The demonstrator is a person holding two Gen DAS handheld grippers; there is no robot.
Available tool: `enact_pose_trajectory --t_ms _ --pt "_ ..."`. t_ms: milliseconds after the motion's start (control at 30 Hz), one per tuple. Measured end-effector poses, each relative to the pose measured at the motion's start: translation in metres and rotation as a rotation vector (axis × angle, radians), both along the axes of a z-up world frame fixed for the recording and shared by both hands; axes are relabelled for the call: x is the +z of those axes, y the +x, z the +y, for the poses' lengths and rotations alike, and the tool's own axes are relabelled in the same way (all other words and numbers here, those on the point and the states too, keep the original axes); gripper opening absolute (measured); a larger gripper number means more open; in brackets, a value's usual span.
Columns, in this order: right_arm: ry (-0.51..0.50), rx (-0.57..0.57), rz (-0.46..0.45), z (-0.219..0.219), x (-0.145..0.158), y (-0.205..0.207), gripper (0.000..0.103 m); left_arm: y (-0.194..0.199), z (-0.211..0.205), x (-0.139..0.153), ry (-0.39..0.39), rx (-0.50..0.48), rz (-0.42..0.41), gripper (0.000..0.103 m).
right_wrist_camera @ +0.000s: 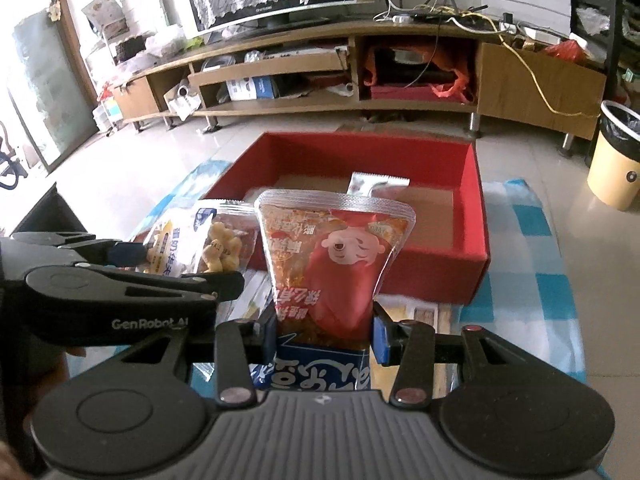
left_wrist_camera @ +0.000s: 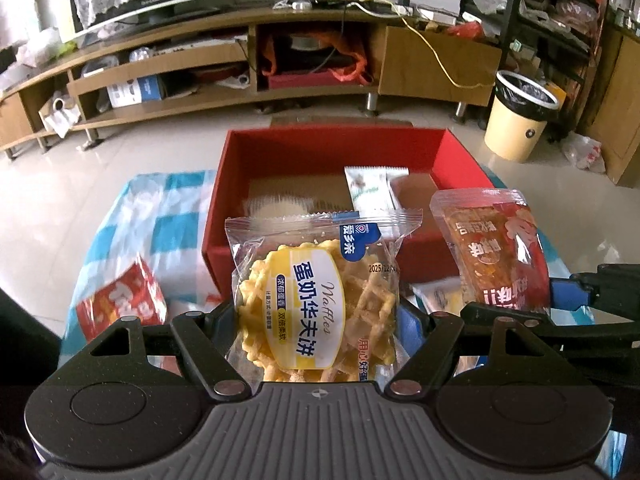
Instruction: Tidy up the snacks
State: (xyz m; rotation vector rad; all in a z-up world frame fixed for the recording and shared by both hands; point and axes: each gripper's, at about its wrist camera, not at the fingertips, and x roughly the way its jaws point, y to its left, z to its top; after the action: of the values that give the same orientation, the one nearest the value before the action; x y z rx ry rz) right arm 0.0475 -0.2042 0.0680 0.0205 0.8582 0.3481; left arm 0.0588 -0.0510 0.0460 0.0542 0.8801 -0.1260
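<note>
Left tongs: the left tongs (left_wrist_camera: 316, 312) were closed on the lower part of the waffle packet (left_wrist_camera: 320, 300), holding it upright just short of the near wall of the red box (left_wrist_camera: 288, 148).
Right tongs: the right tongs (right_wrist_camera: 325, 322) were clamped narrow on the bottom of the red spicy-snack pouch (right_wrist_camera: 336, 264), also upright and before the box's near wall, beside the waffle packet.
Red box: it stood open on the counter under a blue-and-white checked cloth (left_wrist_camera: 168, 216); inside, toward the far right, lay a white sachet (left_wrist_camera: 374, 192) and a brown packet (left_wrist_camera: 416, 188), with most of the cardboard floor bare.
Outside the box: a red-and-white packet (left_wrist_camera: 120, 304) lay on the cloth to the box's near left; a blue packet (right_wrist_camera: 320, 368) lay under the right tongs.
Step in hand: likely carrying both snacks to the box at once.
Next move: each should pass over the near wall, come down on bare floor left of the sachet, and only then be let go.
Writing: the waffle packet read "Waffles", "蛋奶华夫饼" and a date starting "2025/12"; the other gripper's body read "GenRobot AI". The pouch's characters were upside down and hard to read.
</note>
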Motion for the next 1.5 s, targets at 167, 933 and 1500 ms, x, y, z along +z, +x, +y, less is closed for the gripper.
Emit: enact_pose_trajectory --t_ms 167,933,1500 --pt "0.013 -0.015 -0.031 -0.003 0.008 0.017 0.041 0.018 -0.005 0.009 0.01 0.008 -0.033 0.081" --pt "0.05 -0.073 -0.018 -0.008 -0.015 0.12 0.04 0.115 -0.014 -0.015 0.036 0.066 -0.035 0.081" --pt "0.02 -0.094 0.026 -0.004 -0.055 0.159 0.039 0.148 -0.018 -0.051 0.07 0.107 0.015 0.082"
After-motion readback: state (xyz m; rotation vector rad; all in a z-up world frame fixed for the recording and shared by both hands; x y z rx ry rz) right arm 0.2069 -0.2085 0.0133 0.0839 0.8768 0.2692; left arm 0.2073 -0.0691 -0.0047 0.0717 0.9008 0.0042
